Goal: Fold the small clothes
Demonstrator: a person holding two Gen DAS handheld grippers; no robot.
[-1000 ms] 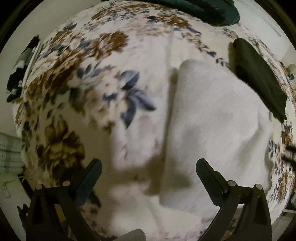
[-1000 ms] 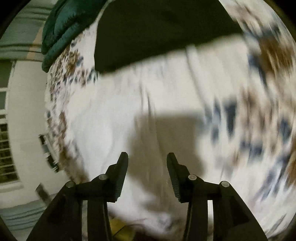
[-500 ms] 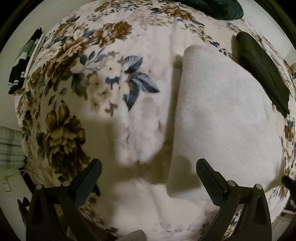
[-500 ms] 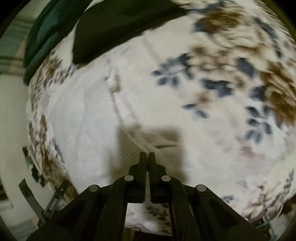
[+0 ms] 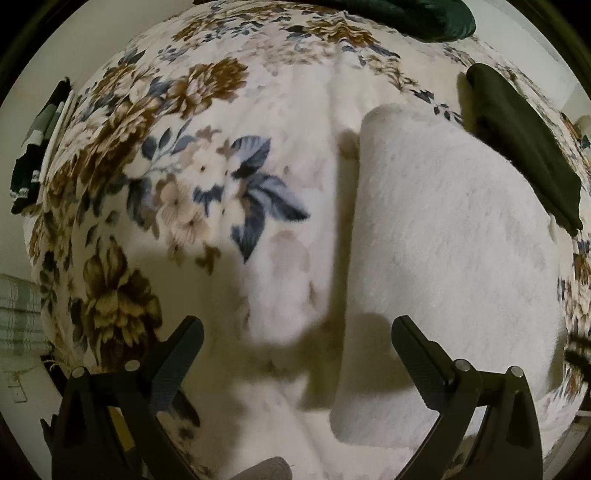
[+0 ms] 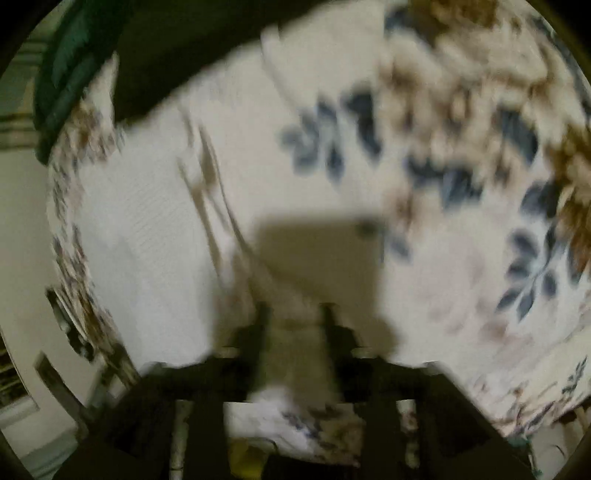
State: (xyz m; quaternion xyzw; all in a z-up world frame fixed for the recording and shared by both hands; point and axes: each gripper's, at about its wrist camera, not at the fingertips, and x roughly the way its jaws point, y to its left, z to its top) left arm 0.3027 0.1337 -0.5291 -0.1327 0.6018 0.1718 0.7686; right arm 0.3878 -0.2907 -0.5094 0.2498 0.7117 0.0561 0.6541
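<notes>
Below the left gripper [image 5: 297, 354], whose jaws stand wide apart with nothing between them, the folded white fleecy cloth [image 5: 443, 266] lies flat on the floral plush blanket [image 5: 192, 177]. Its long axis runs from near to far in the left wrist view, and its straight left edge falls between the two fingers, so the right-hand finger hangs over the cloth and the left-hand one over bare blanket.

From the right wrist view, which is badly blurred, the same white cloth [image 6: 147, 236] spreads to the left of and ahead of the right gripper [image 6: 295, 314]. Its jaws have just been opening and now stand partly apart; white cloth shows in the gap, but whether the pads press on it cannot be told, and it looks more like a release than a grip.

Judging by this, both grippers sit at the near end of the cloth, the left over one long edge, the right toward the other.

At the far right in the left wrist view, a dark, flat folded garment [image 5: 524, 162] lies just beside the cloth's far right corner, and a dark green padded item [image 5: 406, 14] lies at the far edge of the blanket. Neither blocks the near end.
</notes>
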